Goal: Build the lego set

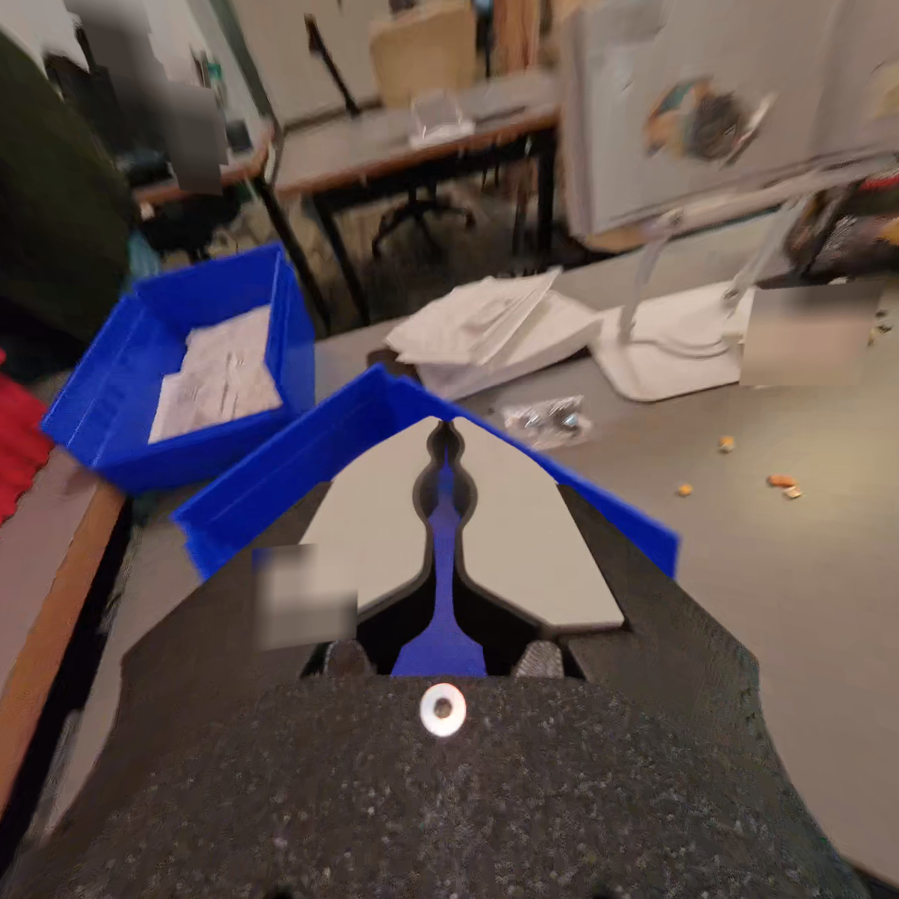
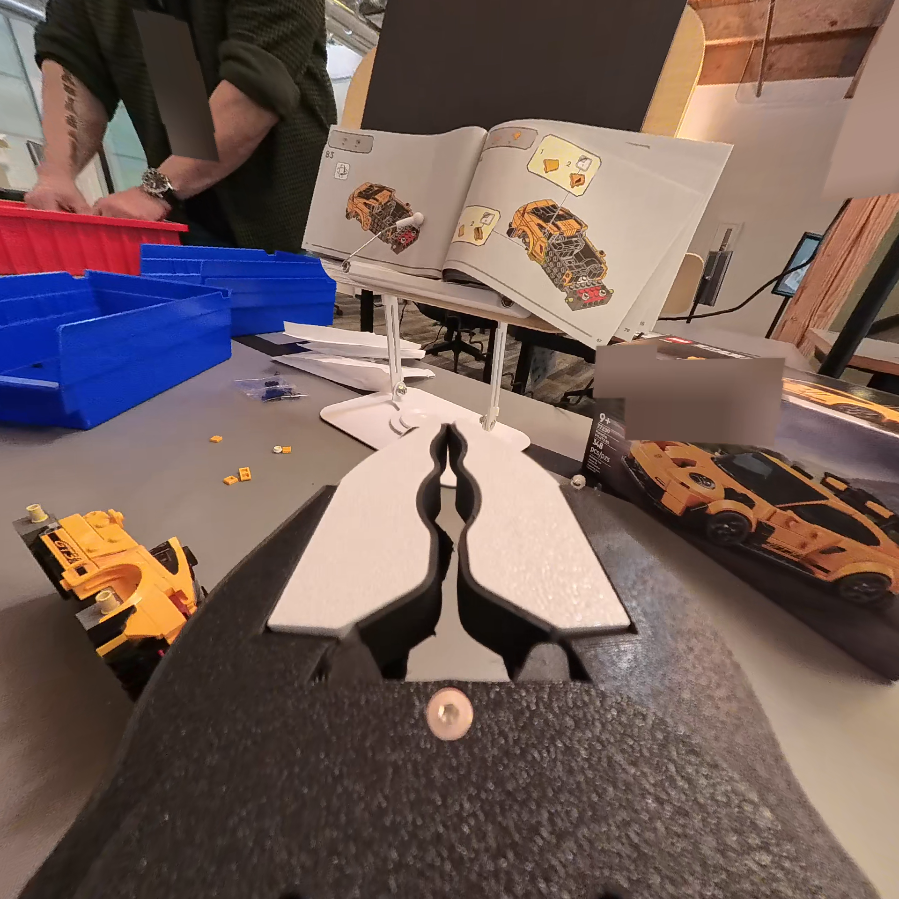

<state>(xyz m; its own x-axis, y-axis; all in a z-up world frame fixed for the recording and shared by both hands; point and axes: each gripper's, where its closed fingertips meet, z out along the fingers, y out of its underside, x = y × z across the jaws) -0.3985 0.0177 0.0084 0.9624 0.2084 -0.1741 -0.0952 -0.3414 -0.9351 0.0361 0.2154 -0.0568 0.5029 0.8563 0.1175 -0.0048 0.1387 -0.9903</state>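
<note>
the left gripper (image 1: 445, 428) is seen with its fingers (image 1: 389, 511) brought fully together; the tips are met at the rim of an empty blue bin (image 1: 272, 486), and whether the thin wall is pinched cannot be told from the blurred view. a second blue bin (image 1: 121, 369), lined with white paper bags, is set just beside it at the bench edge, seemingly so that sorted material is kept within reach.

the right gripper (image 2: 448, 430) is likewise closed, nothing being seen between its fingers (image 2: 525, 525); it is held low over the white base of a book stand (image 2: 360, 413). an open instruction booklet (image 2: 511, 209) is propped on that stand, tilted toward the worker, presumably for reading. a part-built yellow brick car (image 2: 112, 579) rests at the near left, the printed set box (image 2: 778, 511) at the right. loose orange pieces (image 2: 238, 476) and a small clear bag of parts (image 2: 270, 386) are scattered on the grey bench (image 2: 146, 462).

the room is an open workshop; a person (image 2: 253, 121) is stood at a red bin (image 2: 73, 238).
</note>
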